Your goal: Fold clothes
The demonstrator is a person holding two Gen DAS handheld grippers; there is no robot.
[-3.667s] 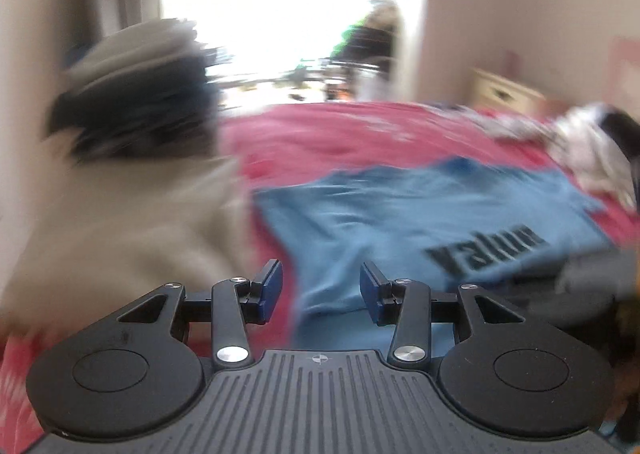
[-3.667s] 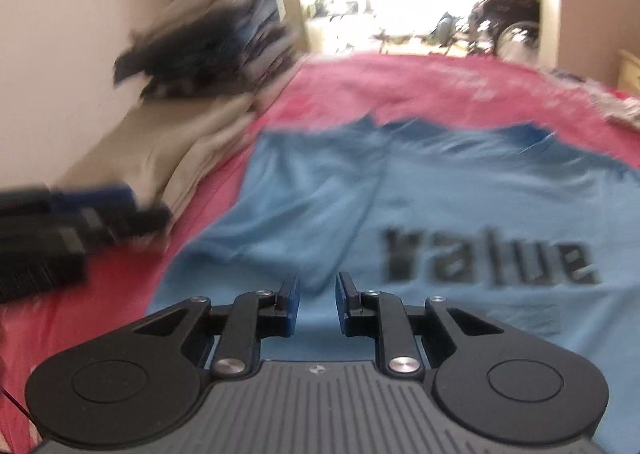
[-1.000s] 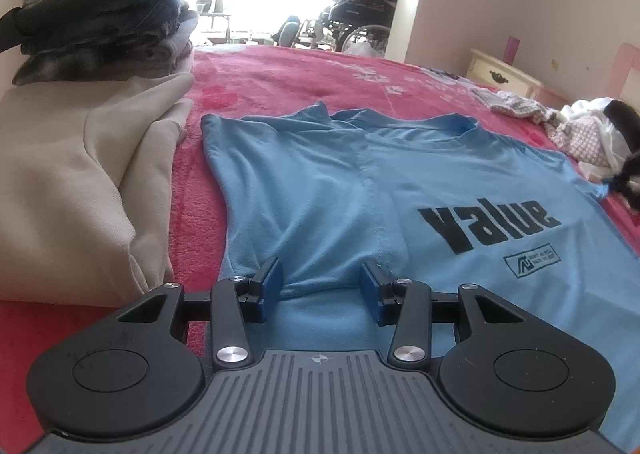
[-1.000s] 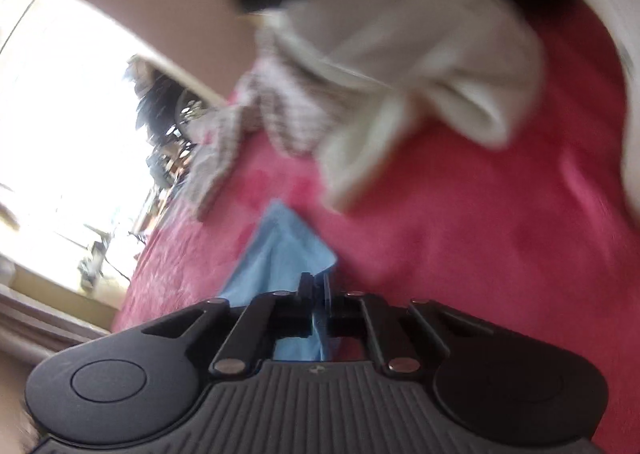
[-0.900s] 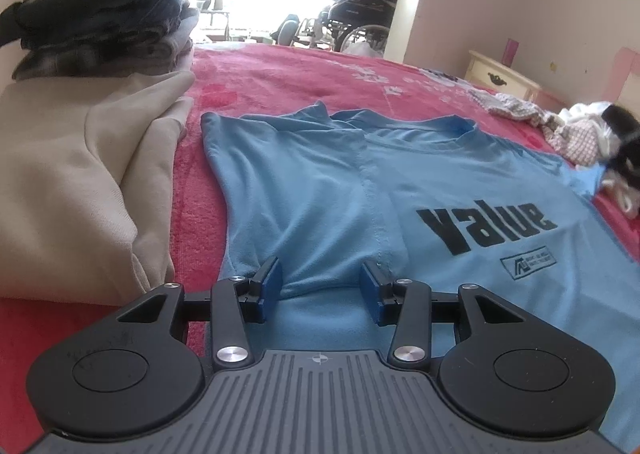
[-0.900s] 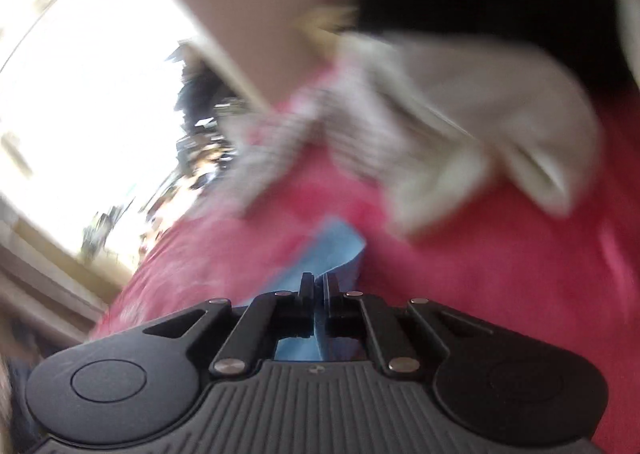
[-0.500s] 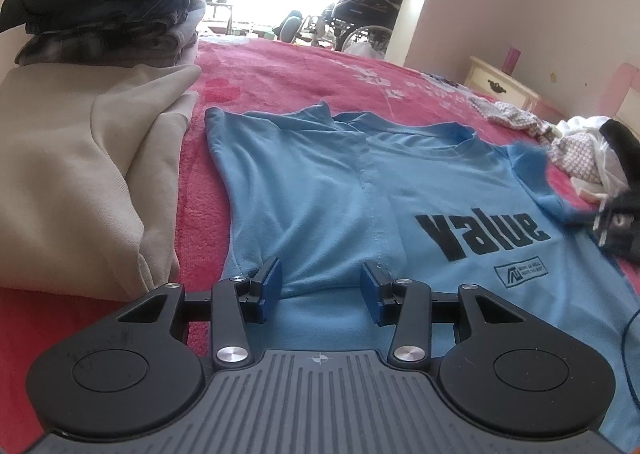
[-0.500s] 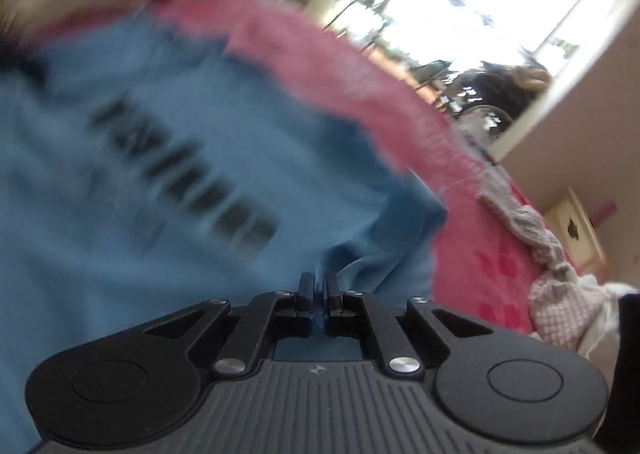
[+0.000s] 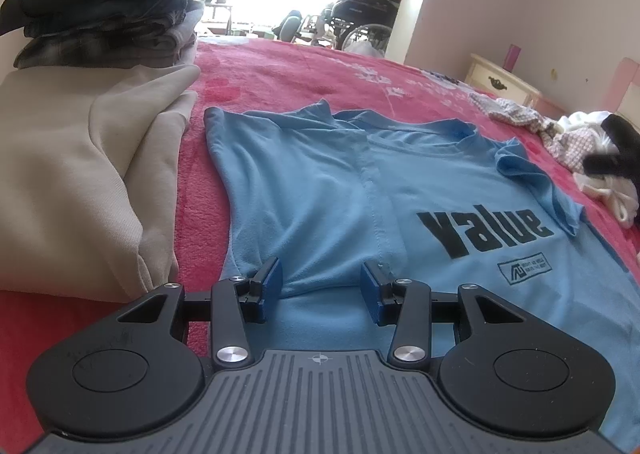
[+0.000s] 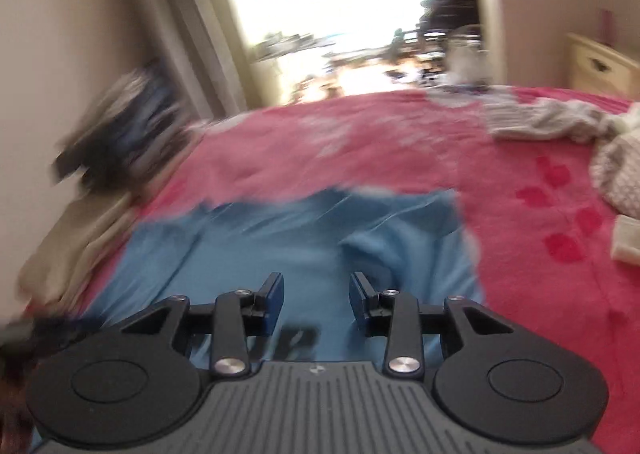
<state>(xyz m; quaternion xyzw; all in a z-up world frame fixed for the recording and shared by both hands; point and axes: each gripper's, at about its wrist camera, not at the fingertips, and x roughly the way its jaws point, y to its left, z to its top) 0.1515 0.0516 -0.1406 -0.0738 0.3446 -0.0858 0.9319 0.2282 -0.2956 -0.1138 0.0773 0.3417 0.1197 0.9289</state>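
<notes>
A blue T-shirt [image 9: 344, 189] with black "value" print lies flat on the red bedspread [image 9: 288, 77]. Its left side and its right sleeve [image 9: 532, 181] are folded inward over the chest. My left gripper [image 9: 320, 288] is open and empty, low over the shirt's lower left part. My right gripper [image 10: 316, 300] is open and empty above the shirt [image 10: 320, 238]; this view is motion-blurred. The right gripper shows as a dark blur at the right edge of the left wrist view [image 9: 612, 161].
A beige folded garment [image 9: 76, 181] and a stack of dark folded clothes [image 9: 104, 13] lie left of the shirt. Loose unfolded clothes [image 9: 580, 141] lie at the right. A nightstand [image 9: 500, 81] and a wheelchair [image 9: 360, 21] stand beyond the bed.
My right gripper carried the right sleeve inward over the shirt, opened and let it go, then pulled back. My left gripper has stayed open and nearly still.
</notes>
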